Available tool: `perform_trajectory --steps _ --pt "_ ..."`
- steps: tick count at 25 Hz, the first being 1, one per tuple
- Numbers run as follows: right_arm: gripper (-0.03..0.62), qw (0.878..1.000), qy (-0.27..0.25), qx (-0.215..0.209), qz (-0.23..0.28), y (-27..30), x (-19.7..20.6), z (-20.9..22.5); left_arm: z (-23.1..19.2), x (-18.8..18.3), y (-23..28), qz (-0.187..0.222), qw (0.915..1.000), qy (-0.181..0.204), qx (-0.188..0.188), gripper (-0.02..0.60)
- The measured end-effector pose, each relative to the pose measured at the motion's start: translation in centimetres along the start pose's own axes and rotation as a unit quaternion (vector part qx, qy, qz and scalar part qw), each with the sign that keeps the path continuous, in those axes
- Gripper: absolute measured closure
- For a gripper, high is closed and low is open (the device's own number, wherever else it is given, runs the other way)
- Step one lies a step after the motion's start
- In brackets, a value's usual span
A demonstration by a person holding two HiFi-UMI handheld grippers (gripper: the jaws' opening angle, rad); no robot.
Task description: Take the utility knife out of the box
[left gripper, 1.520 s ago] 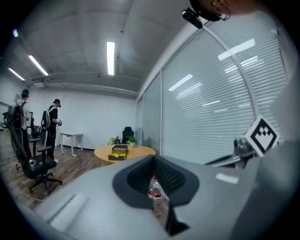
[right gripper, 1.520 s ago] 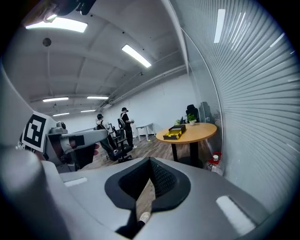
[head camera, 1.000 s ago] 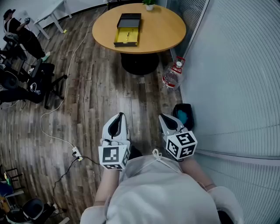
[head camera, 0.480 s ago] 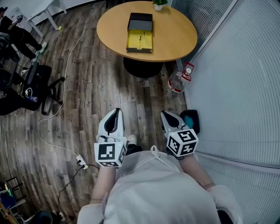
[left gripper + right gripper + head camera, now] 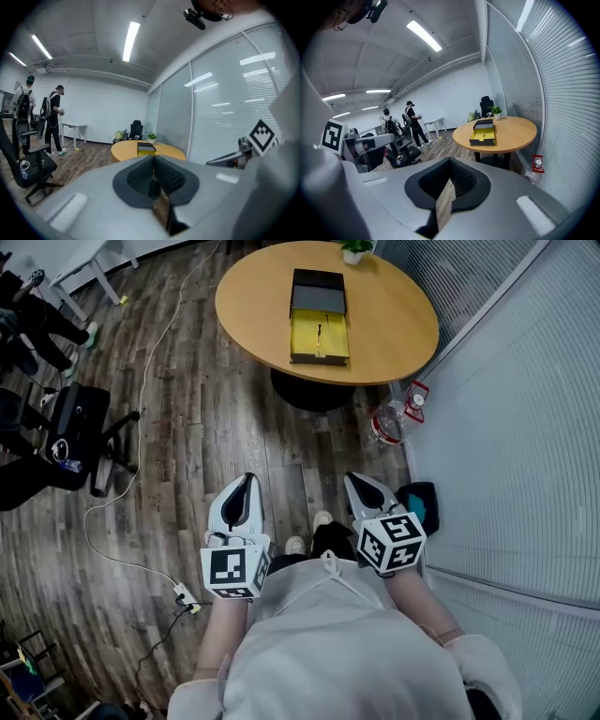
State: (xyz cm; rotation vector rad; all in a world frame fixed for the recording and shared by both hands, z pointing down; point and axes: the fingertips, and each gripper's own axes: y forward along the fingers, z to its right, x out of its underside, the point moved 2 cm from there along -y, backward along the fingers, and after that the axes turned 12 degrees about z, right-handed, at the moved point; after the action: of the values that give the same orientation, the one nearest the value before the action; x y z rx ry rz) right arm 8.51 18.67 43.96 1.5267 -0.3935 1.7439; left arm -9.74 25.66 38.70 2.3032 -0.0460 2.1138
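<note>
An open black box [image 5: 319, 317] lies on the round wooden table [image 5: 394, 329] at the top of the head view. Its yellow-lined tray [image 5: 330, 341] holds the dark, slim utility knife [image 5: 319, 334], and the black lid [image 5: 318, 293] lies behind it. My left gripper [image 5: 246, 491] and right gripper [image 5: 361, 486] are held side by side over the wood floor, well short of the table. Both are shut and empty. The box [image 5: 146, 149] shows small and far past the left gripper [image 5: 153, 161]. In the right gripper view the box [image 5: 483, 132] lies ahead of the right gripper [image 5: 451, 171].
A large water bottle [image 5: 394, 420] stands by the table's foot, and a black bin [image 5: 419, 502] sits against the blinds-covered glass wall [image 5: 525, 427] on the right. A cable [image 5: 141, 442] and a power strip [image 5: 185, 596] lie on the floor. Office chairs [image 5: 66, 427] and people [image 5: 54, 117] are to the left.
The table with the box has slid lower and to the right in the head view as I walk toward it. Both grippers keep their pose in front of me, still shut.
</note>
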Motion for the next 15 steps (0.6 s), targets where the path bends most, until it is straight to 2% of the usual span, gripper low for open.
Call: perform_trajectory --steps 7,11,15 --pt "0.595 1.0 0.002 -0.004 -0.011 6.5 -0.1 2.0 -3.0 1.4 5.8 -0.009 0.9999 0.004 -0.005 0.575" --pt "0.594 1.0 0.001 0.002 -0.015 11.4 -1.0 4.3 -4.4 2.4 10.9 -0.028 0.9995 0.013 0.0 0.575" --pt "0.594 1.0 0.006 0.002 -0.015 16.9 -2.8 7.2 -6.2 2.3 17.5 -0.029 0.9995 0.014 -0.002 0.575"
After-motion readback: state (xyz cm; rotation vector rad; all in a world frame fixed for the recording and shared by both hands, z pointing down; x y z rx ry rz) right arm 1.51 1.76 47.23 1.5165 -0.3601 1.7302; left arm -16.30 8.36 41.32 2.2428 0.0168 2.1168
